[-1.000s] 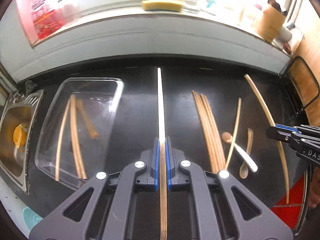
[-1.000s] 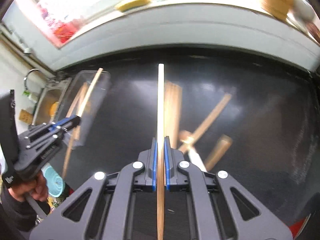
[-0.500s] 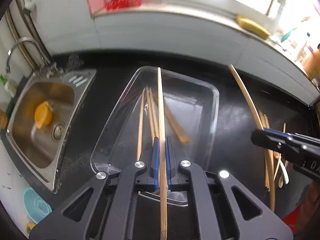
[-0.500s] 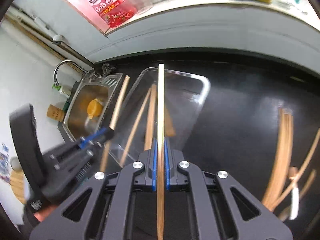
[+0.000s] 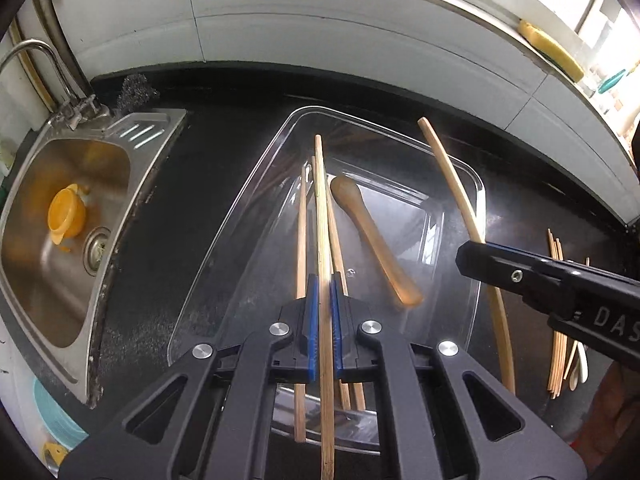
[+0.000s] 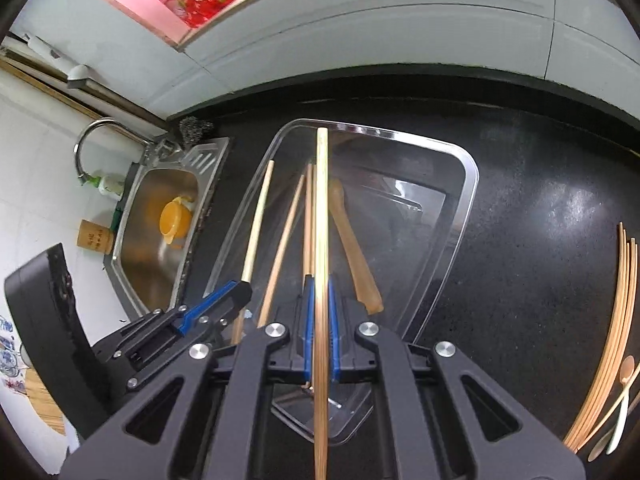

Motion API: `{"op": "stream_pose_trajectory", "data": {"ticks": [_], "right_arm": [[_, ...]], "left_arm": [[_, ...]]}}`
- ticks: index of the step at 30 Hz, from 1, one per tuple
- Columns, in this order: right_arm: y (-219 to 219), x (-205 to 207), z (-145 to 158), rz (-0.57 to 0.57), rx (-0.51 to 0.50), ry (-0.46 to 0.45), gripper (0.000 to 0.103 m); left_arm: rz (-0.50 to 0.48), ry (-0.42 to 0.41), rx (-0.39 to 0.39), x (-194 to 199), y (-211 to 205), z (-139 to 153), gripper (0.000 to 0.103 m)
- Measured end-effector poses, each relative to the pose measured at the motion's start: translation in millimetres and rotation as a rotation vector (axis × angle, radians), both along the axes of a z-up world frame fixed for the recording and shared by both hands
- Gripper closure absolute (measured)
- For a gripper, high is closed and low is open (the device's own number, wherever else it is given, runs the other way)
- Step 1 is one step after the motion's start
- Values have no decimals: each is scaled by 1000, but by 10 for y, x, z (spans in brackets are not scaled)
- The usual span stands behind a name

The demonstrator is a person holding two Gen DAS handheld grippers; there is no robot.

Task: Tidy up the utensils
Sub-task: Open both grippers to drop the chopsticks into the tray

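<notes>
Already the clear tray (image 5: 478, 200) holds several sticks, both grippers' fingers (image 5: 311, 320) each clenching another chopstick (image 5: 322, 240) over it, more waiting beside it on the counter (image 6: 540, 220).

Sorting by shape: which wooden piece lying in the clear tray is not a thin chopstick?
The thick wooden pestle-like stick, lying diagonally right of the chopsticks; it is stubby with a rounded bulb end.

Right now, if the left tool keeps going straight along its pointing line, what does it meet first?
Probably the clear tray: the left tool, shut on a chopstick, points down into it, so that stick's tip likely reaches the chopsticks inside first. Depth is unclear.
</notes>
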State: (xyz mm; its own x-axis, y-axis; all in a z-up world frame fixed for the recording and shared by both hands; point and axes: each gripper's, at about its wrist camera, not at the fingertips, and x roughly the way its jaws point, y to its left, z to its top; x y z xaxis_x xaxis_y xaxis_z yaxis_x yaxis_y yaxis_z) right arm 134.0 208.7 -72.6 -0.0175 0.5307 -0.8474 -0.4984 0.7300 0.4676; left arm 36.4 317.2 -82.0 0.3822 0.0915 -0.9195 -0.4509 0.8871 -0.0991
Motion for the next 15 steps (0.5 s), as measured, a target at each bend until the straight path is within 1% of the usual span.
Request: {"op": "stream_pose_trajectory", "data": {"ticks": [4,15], "right_arm": [[76,17,-96,10,-35,-10,96],[262,92,-276,16,-53,12,96]], "left_arm": [[-4,12,-8,45,46,-85,98],[-21,23,-8,207,115,-240,97]]}}
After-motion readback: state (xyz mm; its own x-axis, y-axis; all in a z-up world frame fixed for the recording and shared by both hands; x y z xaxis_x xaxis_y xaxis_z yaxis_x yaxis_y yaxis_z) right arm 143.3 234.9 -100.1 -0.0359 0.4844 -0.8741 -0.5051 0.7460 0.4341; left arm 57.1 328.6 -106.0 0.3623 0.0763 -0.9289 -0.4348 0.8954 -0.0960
